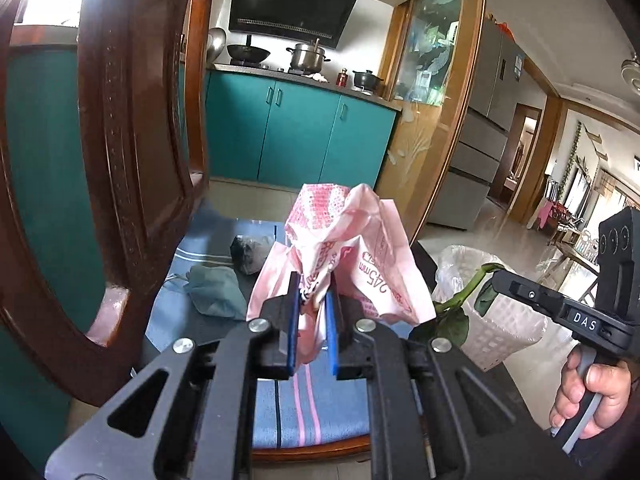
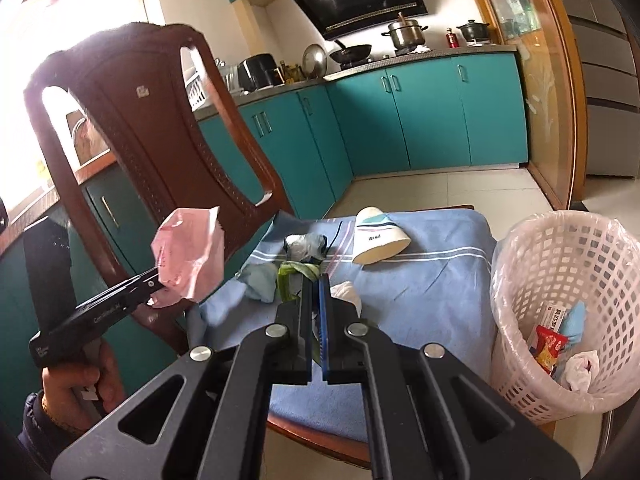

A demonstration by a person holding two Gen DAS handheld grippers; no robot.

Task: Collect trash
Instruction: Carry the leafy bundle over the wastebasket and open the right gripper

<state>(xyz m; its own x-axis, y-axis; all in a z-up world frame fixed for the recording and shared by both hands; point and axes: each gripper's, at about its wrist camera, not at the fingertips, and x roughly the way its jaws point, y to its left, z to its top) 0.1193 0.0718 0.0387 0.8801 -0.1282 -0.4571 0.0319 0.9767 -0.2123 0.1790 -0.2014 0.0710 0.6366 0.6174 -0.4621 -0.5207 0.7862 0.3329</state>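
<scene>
the left tool [image 1: 314, 300] pinches a crumpled pink wrapper [image 1: 344, 256] above the chair's blue cushion [image 2: 432, 280]; the right tool [image 2: 316, 280] grips a green leaf stem [image 2: 294, 270] beside the white basket [image 2: 560, 280].

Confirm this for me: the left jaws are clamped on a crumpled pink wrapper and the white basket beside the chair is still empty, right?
Not quite. The white basket already holds trash, including a red packet and crumpled white paper, as the right wrist view shows. The left gripper is indeed clamped on the crumpled pink wrapper.
</scene>
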